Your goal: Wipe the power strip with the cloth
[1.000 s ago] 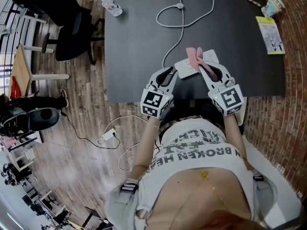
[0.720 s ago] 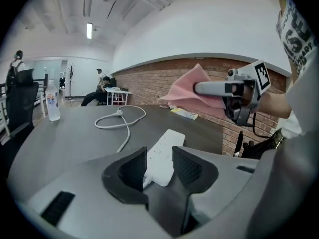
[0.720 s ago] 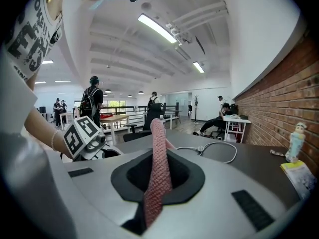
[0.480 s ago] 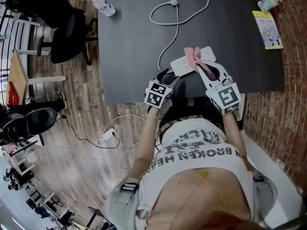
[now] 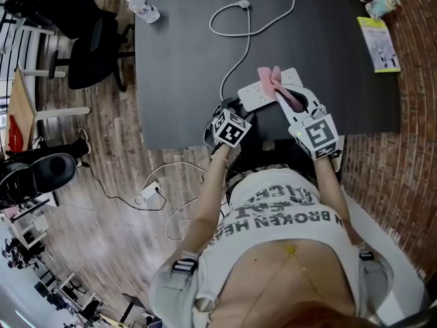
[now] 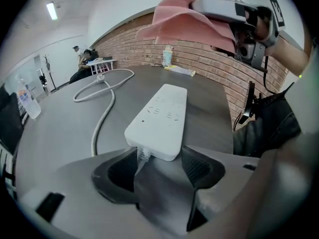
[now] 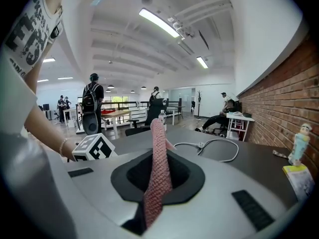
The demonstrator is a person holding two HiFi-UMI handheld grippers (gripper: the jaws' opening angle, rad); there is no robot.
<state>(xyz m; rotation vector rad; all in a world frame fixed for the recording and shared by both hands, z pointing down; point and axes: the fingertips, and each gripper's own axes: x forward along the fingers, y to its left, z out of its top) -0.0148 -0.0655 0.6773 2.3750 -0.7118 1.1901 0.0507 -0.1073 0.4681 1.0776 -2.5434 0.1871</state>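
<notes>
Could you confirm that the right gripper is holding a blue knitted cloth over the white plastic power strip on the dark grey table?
Not quite: the knitted cloth is pink, not blue. The right gripper view shows the right gripper shut on it, and the head view shows it over the white plastic power strip on the dark grey table.

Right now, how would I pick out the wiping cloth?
Start at the dark table; a white power strip lies near its front edge. Over it hangs the cloth, pinched in the right gripper, the only pink, soft thing there.
</notes>
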